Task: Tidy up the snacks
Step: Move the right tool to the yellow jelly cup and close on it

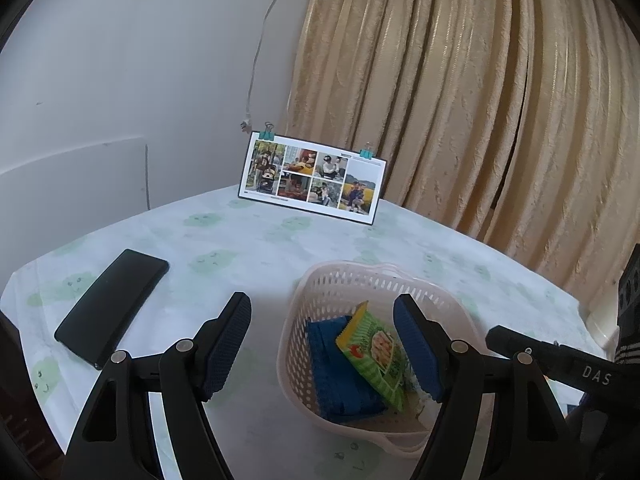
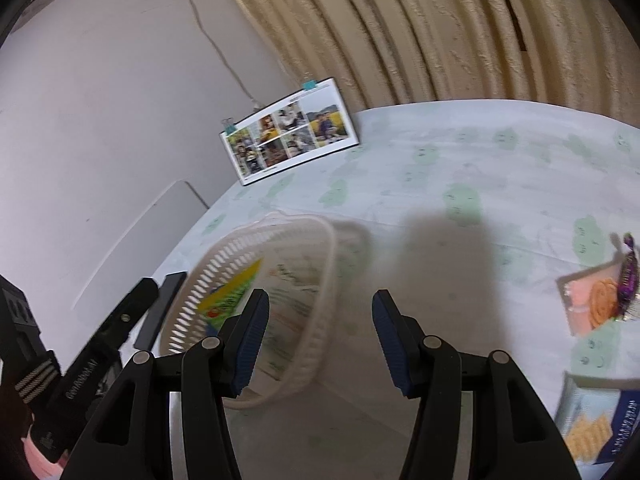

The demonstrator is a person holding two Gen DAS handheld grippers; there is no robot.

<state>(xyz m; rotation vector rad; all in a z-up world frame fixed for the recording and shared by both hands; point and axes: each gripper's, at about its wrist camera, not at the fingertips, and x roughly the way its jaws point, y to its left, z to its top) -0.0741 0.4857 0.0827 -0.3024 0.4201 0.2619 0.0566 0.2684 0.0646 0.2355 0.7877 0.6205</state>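
A pale perforated basket [image 1: 352,276] [image 2: 316,236] stands on the table. It holds a green snack packet [image 1: 376,356] [image 2: 228,300] leaning on a blue packet [image 1: 332,364]. My left gripper [image 1: 322,346] is open, its right finger over the basket's inside and its left finger outside the rim. My right gripper [image 2: 320,340] is open and holds nothing, just right of the basket. In the right wrist view, a pink biscuit packet [image 2: 592,304] with a purple wrapped candy [image 2: 628,276] on it lies at the right. A blue-and-white cracker packet [image 2: 600,424] lies at the lower right.
A black phone [image 1: 112,304] lies on the table's left part. A clipped photo card [image 1: 314,178] [image 2: 288,136] stands at the far edge before a beige curtain [image 1: 460,92]. The table has a green-patterned cloth [image 1: 248,248]. The other gripper's body [image 1: 560,364] shows at right.
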